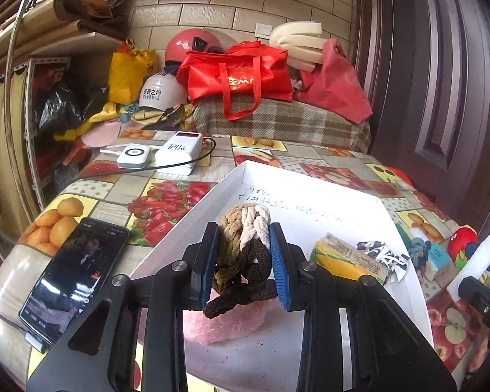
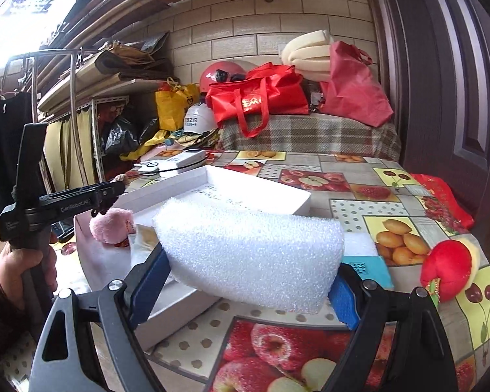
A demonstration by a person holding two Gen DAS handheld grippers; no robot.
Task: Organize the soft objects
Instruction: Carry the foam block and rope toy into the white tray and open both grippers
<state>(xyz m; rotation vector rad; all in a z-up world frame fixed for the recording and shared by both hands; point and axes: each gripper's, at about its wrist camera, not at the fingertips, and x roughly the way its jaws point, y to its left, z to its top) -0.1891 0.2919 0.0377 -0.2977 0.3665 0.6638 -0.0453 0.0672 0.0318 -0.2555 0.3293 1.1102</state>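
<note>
Cluttered room, tan brick-pattern wall, dark panelled door (image 1: 441, 75) on the right. At the far side, a plaid-covered surface (image 1: 277, 121) piled with red bags and cream foam pads.

Table with a fruit-print oilcloth (image 2: 359, 196) fills the near ground. A shallow white box (image 1: 310, 209) sits on it, open side up, handwriting on its floor.

Right gripper (image 2: 245, 281): jaws spread wide, blue pads pressing both ends of a white foam block (image 2: 248, 248); block bows upward between them, held just above the near right edge of the box.

Left gripper (image 1: 243, 261): jaws narrow, clamped on a braided bundle of hair ties (image 1: 243, 251) in beige, cream and dark brown. Bundle is held over the near part of the box. In the right wrist view this gripper enters from the left, a hand (image 2: 26, 271) wrapped round its handle.

Inside the box: a pink plush piece (image 1: 232, 323) under the bundle, a yellow wrapped sponge (image 1: 346, 261) to the right, a black-and-white patterned cloth (image 1: 385, 254) just beside it.

On the table outside the box: a red plush apple (image 2: 447, 271) at near right, a smartphone (image 1: 72, 277) with lit screen at near left, two white power banks (image 1: 163, 155) at far left.
</note>
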